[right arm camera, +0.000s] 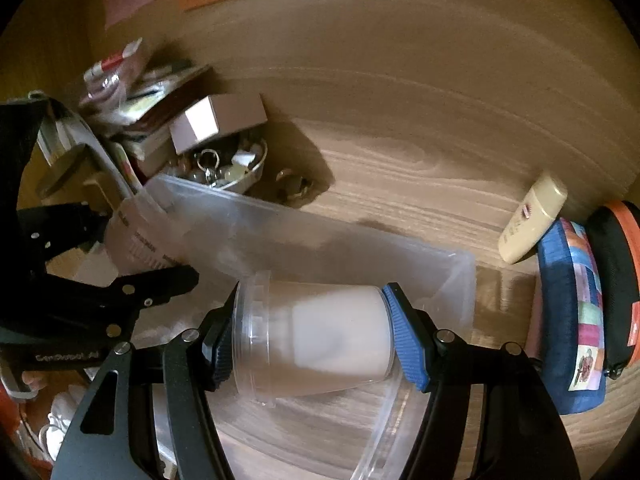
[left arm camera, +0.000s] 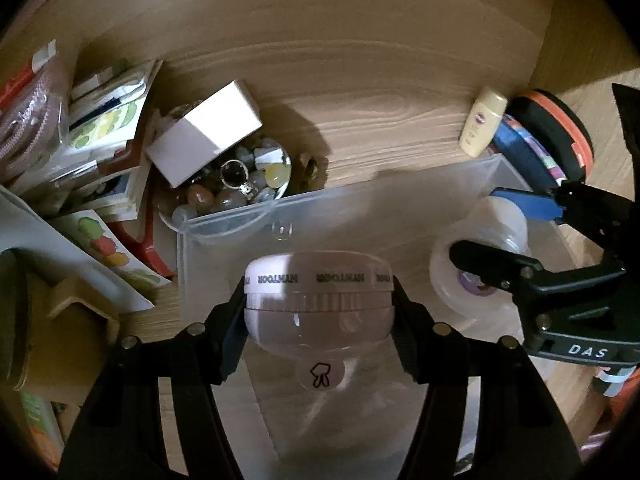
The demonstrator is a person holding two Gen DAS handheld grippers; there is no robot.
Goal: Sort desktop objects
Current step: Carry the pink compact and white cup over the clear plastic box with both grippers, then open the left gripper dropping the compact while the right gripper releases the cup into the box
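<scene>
My left gripper (left arm camera: 319,300) is shut on a round pink case (left arm camera: 318,304) with printed lettering, held over a clear plastic bin (left arm camera: 340,208). My right gripper (right arm camera: 310,328) is shut on a clear plastic jar (right arm camera: 320,340) lying on its side, over the same bin (right arm camera: 440,272). In the left wrist view the right gripper (left arm camera: 496,232) and its jar (left arm camera: 480,264) show at the bin's right side. In the right wrist view the left gripper (right arm camera: 132,248) and the pink case (right arm camera: 136,244) show at the left.
A bowl of beads and trinkets (left arm camera: 232,188) with a white box (left arm camera: 204,136) on it stands behind the bin. Booklets and sticker sheets (left arm camera: 104,132) pile at the left. A cream tube (left arm camera: 482,120), a blue patchwork pouch (right arm camera: 572,312) and a black-orange case (right arm camera: 616,280) lie at the right.
</scene>
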